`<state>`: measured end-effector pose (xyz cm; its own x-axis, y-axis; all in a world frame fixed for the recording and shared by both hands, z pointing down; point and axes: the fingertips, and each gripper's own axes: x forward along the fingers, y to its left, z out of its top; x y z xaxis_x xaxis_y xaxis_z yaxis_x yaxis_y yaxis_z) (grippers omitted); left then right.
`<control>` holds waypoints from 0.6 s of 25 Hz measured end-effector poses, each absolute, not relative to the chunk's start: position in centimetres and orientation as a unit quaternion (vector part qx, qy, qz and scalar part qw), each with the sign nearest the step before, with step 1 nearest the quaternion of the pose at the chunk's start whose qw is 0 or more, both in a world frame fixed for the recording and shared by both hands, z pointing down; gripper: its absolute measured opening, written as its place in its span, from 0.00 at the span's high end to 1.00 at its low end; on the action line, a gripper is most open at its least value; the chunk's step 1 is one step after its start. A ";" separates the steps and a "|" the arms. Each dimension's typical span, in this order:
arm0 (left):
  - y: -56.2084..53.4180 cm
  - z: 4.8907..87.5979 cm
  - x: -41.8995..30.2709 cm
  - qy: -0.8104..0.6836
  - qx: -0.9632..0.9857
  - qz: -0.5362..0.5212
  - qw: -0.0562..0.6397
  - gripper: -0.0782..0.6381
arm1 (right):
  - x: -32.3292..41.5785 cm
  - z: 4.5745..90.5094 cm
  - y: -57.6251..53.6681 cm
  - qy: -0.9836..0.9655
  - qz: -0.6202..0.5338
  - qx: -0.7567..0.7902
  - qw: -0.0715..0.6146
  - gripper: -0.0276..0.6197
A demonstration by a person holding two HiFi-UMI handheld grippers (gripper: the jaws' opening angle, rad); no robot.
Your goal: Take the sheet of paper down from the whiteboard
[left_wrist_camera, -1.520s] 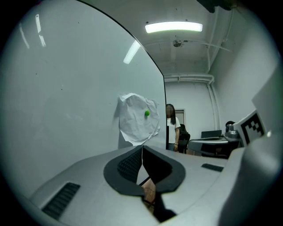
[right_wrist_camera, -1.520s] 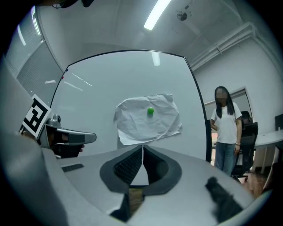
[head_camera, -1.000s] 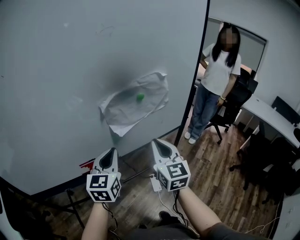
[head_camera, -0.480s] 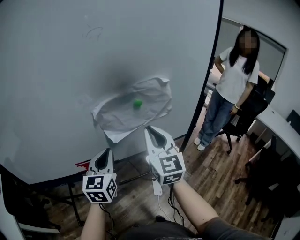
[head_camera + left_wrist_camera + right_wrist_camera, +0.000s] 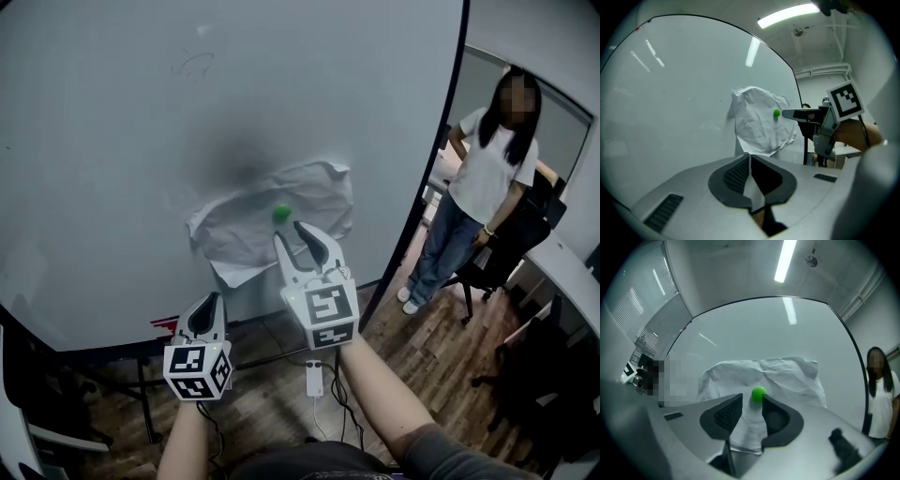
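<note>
the left gripper (image 5: pixel 215 300) hangs low, below and left of the paper, its fingers (image 5: pixel 733 174) clenched together on nothing. the upright whiteboard (image 5: pixel 141 122) fills the left and middle of the head view. the paper (image 5: pixel 246 223) is on it, crumpled, its long axis running across and tilted up to the right. one green magnet (image 5: pixel 280 214) pins it near the upper middle, and the lower left corner curls off the board.

the right gripper (image 5: pixel 288 230) is much the nearer one. it points at the board with the magnet straight ahead, at the mouth of its gap. its fingers (image 5: pixel 723 416) have just been opening and stand released, with nothing pressed between them. in the right gripper view the magnet sits just beside the right fingertip; whether they touch i cannot tell. i judge the coming move to be a short push forward so the fingers straddle the magnet, then a close.

right of the paper there is bare board up to the black board edge (image 5: pixel 427 178), so there is room to pull away. a person (image 5: pixel 487 187) stands well apart beyond it, by a chair (image 5: pixel 506 244).
</note>
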<state>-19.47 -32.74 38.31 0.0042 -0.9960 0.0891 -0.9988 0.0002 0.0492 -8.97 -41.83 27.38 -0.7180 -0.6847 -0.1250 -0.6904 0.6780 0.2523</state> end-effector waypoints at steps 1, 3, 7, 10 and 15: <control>-32.8 38.3 -19.4 -0.706 0.706 0.014 0.049 0.87 | -9.1 27.2 -42.1 0.914 0.147 -0.378 0.010 0.77; -32.9 38.3 -19.4 -0.708 0.705 0.015 0.047 0.87 | -9.1 26.7 -42.6 0.910 0.152 -0.386 0.010 0.76; -33.2 38.4 -19.7 -0.711 0.701 0.013 0.051 0.87 | -9.6 26.2 -43.9 0.905 0.150 -0.397 0.006 0.73; -33.3 38.5 -19.9 -0.714 0.697 0.009 0.057 0.87 | -10.1 25.9 -44.4 0.903 0.152 -0.401 0.005 0.73; -33.2 38.8 -20.1 -0.715 0.696 0.011 0.059 0.87 | -10.3 26.3 -44.7 0.897 0.154 -0.415 -0.004 0.73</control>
